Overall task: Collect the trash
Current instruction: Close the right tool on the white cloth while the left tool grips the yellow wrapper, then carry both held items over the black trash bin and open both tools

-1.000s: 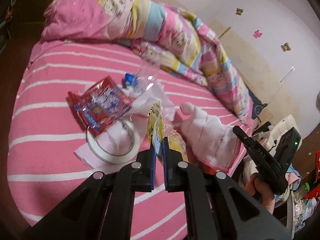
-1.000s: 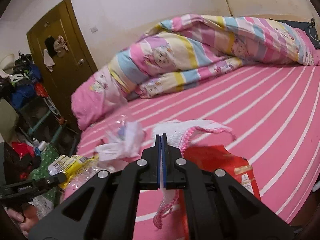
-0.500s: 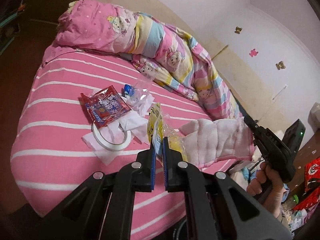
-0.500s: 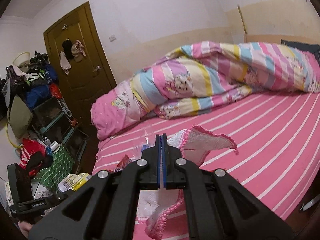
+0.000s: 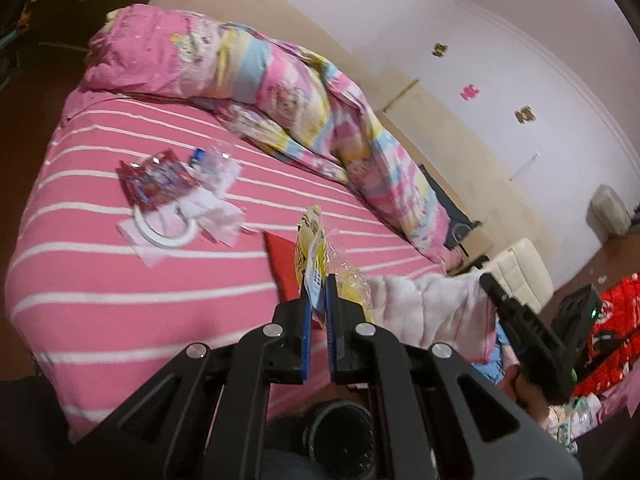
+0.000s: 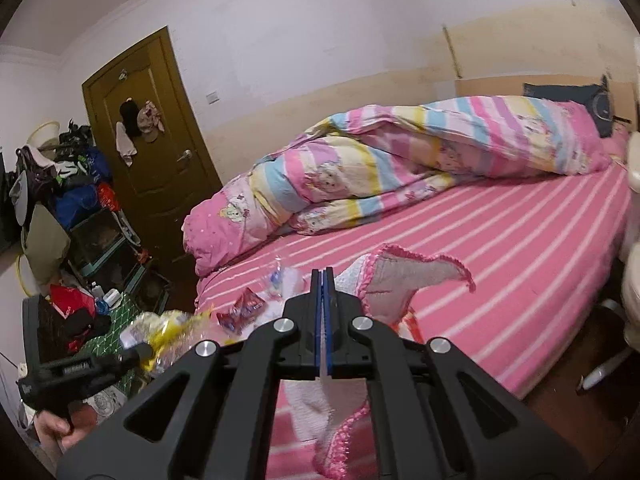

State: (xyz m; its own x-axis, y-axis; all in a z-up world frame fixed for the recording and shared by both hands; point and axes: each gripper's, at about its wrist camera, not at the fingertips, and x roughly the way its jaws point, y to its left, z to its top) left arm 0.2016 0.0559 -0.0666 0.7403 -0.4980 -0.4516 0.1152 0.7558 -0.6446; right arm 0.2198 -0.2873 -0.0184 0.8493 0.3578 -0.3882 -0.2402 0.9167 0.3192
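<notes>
1. Left wrist view first: the left gripper [image 5: 319, 280] is clamped on the yellow wrapper [image 5: 316, 240], and it has pulled back off the bed [image 5: 120, 292] since a second ago, with a dark bin [image 5: 344, 436] now showing right below the jaws.
2. Right wrist view: the right gripper [image 6: 324, 276] is pinched tight on the pink-trimmed cloth [image 6: 408, 276], lifted clear of the mattress where it lay a second ago.
3. Lifting that cloth has uncovered a red packet [image 5: 282, 260] beside the wrapper.
4. Left behind on the stripes: a red snack bag [image 5: 156, 178], crumpled tissues [image 5: 216, 208] and a tape roll [image 5: 164, 236], well apart from both grippers.
5. My read: wrapper drops into the bin next, with several pieces left to collect.
</notes>
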